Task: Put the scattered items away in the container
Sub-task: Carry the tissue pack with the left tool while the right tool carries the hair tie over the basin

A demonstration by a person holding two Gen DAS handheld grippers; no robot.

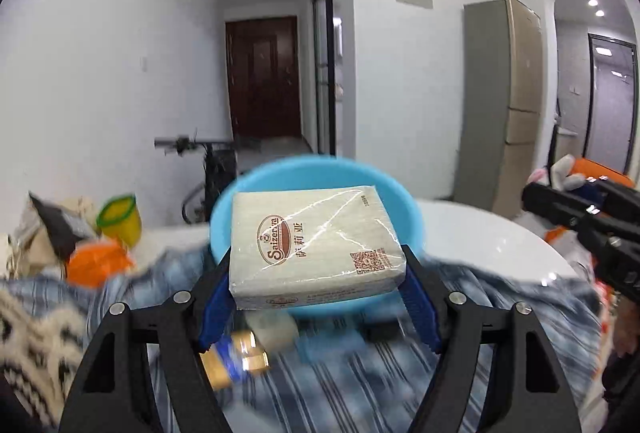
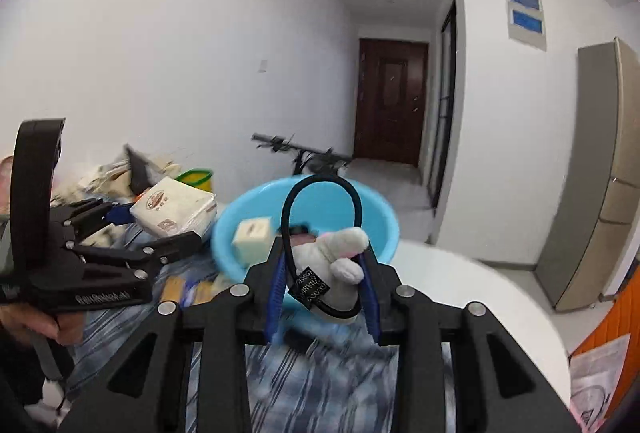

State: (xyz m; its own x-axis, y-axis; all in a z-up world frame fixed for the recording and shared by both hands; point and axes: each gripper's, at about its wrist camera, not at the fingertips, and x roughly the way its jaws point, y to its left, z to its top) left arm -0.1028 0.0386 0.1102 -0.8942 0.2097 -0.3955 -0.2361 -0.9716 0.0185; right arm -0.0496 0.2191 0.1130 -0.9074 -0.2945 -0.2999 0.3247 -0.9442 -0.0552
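My left gripper [image 1: 316,297] is shut on a plastic-wrapped pack of beige napkins [image 1: 312,237] and holds it in the air just in front of the blue basin [image 1: 404,201]. In the right wrist view the same pack [image 2: 176,209] and left gripper [image 2: 160,233] hang left of the basin [image 2: 376,209]. My right gripper [image 2: 324,297] is shut on a small grey plush toy [image 2: 340,257] with a black cord loop [image 2: 320,185], held over the basin's near rim. A cream cube [image 2: 253,237] lies inside the basin.
The basin sits on a blue striped cloth [image 1: 360,373] over a white round table [image 1: 500,233]. A gold and blue item [image 1: 236,357] lies on the cloth. A yellow cup [image 1: 120,219], an orange item [image 1: 98,261] and bags are piled at the left. A bicycle [image 2: 304,153] stands behind.
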